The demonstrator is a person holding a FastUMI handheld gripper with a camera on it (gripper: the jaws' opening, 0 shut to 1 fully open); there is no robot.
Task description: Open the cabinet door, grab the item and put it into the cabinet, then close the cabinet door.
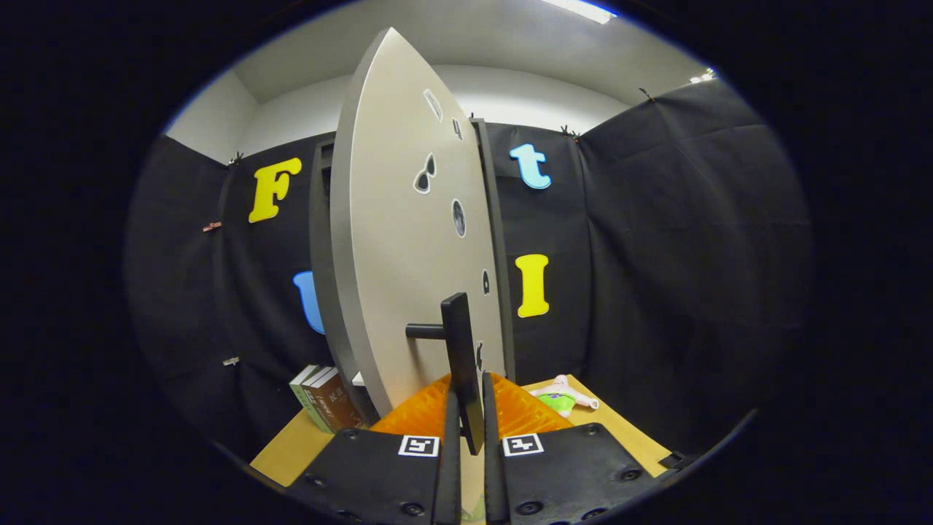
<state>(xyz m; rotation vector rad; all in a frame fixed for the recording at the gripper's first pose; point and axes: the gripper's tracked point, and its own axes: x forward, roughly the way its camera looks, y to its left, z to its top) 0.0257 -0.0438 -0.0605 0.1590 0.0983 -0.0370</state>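
The cabinet's grey door stands partly swung out, seen almost edge on, with small stickers on its face. Its dark bar handle juts from the door on a short post. My gripper is shut on the lower end of that handle, both fingers pressed against it. The dark cabinet frame rises behind the door. A small plush toy, pink and white with green, lies on the wooden table to the right, beyond the fingers.
Several books lean together on the table left of the cabinet's base. Black cloth walls close the booth on all sides.
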